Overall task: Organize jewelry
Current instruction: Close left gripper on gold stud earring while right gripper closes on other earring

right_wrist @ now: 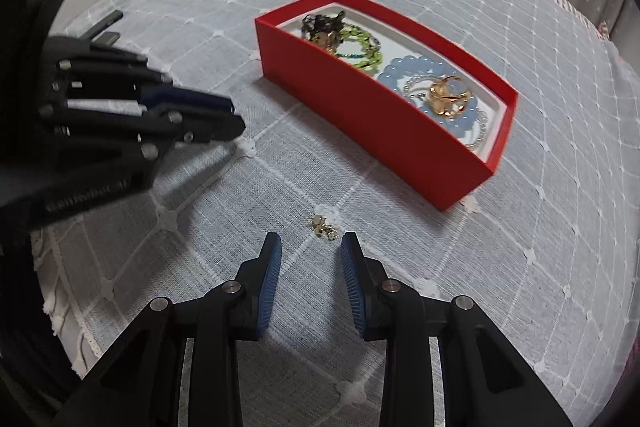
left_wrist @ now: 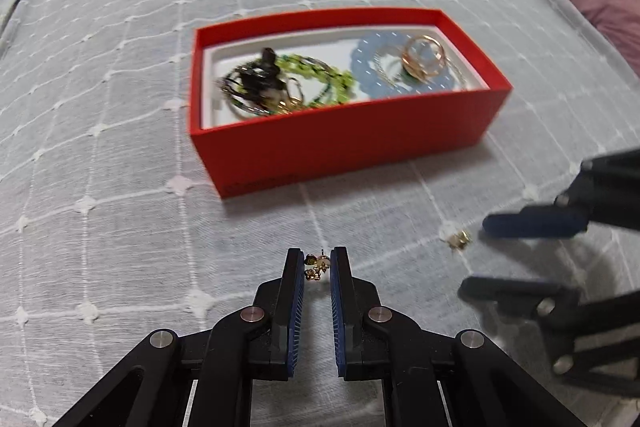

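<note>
- red box with a white lining, on a pale blue-grey bedspread gridded in white stitching
- in the box: lime-green bead bracelet, light blue bead bracelet, gold ring
- before the box: gold earring
- grippers: black, with blue pads

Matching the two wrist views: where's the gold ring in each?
Left wrist: gold ring at upper right, on the blue bead bracelet.
Right wrist: gold ring right of centre, on that bracelet.
Shared landmark: red box, which holds both.
</note>
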The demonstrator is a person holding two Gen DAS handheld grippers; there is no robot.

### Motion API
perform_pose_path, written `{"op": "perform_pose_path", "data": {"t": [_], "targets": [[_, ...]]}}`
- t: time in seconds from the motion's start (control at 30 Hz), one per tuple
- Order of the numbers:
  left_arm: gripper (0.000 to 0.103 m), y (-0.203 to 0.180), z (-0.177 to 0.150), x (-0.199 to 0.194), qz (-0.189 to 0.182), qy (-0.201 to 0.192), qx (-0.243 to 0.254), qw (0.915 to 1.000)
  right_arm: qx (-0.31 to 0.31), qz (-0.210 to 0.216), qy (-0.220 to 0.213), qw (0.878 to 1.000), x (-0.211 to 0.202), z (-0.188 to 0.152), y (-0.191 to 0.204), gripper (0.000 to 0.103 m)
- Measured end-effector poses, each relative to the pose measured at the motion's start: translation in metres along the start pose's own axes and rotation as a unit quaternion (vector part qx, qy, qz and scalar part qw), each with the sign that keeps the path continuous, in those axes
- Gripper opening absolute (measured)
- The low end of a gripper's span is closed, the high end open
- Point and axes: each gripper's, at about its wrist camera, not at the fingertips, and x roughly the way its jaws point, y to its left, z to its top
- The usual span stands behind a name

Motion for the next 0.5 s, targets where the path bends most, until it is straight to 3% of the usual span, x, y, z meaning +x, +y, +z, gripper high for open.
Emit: {"op": "perform_pose_path", "data": {"t": [0.23, 0.5], "targets": [[0.008, 0.002, 0.000, -0.007, 0.000, -0.011, -0.005, 0.9999, -0.023, -0.029, -0.012, 0.999, 0.007, 0.003, 0.009, 0.032], [0.008, 0.001, 0.001, -0.008, 0.002, -0.014, -0.003, 0.9999, -0.043, -0.044, -0.020, 0.998, 0.012, 0.004, 0.014, 0.008]]}}
